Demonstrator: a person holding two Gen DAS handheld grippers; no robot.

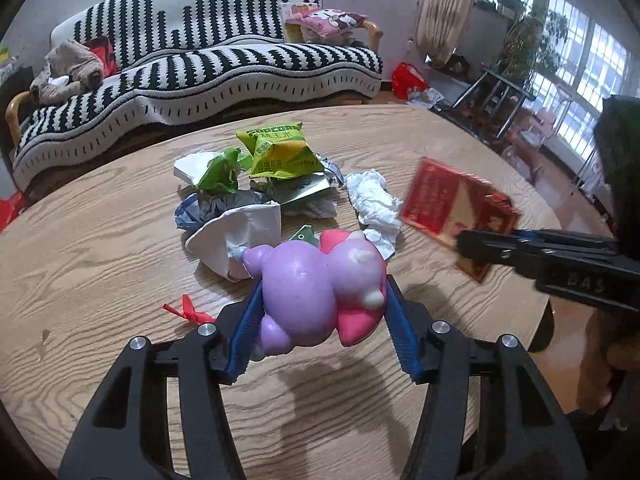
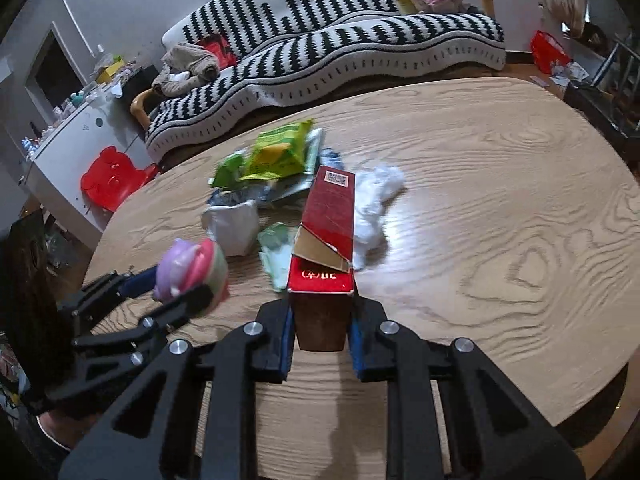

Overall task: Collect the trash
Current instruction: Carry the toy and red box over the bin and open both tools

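two grippers over one wooden table (image 1: 100, 248), both lifted clear of the top. left gripper (image 1: 320, 320) clenched on one purple and pink toy figure (image 1: 320, 284), blue pads pressed to either flank, toy held above the wood with a shadow beneath. right gripper (image 2: 322, 336) clamped on the near end of one red carton (image 2: 328, 232), torn open along one side to show brown card inside, far end pointing toward the pile.

left on the table, bunched near the middle: one yellow-green popcorn bag (image 1: 276, 152), one green wrapper (image 1: 220, 172), one crumpled white tissue (image 1: 374, 200) just beside the carton, one white paper scrap (image 1: 236, 240) close behind the toy, one blue-and-white crumpled wrapper (image 1: 192, 212) under the heap, one small pale green packet (image 2: 274, 248) beside the carton. exact count of the pieces buried in the heap not possible to tell. one small red scrap (image 1: 186, 310) lying apart, near the left finger.

behind the table: one black-and-white striped sofa (image 1: 200, 60), with one pink cartoon cushion (image 1: 328, 20) at one end and one brown bundle of cloth (image 1: 66, 70) at the other. one red stool (image 2: 112, 178) on the floor at the table's edge.
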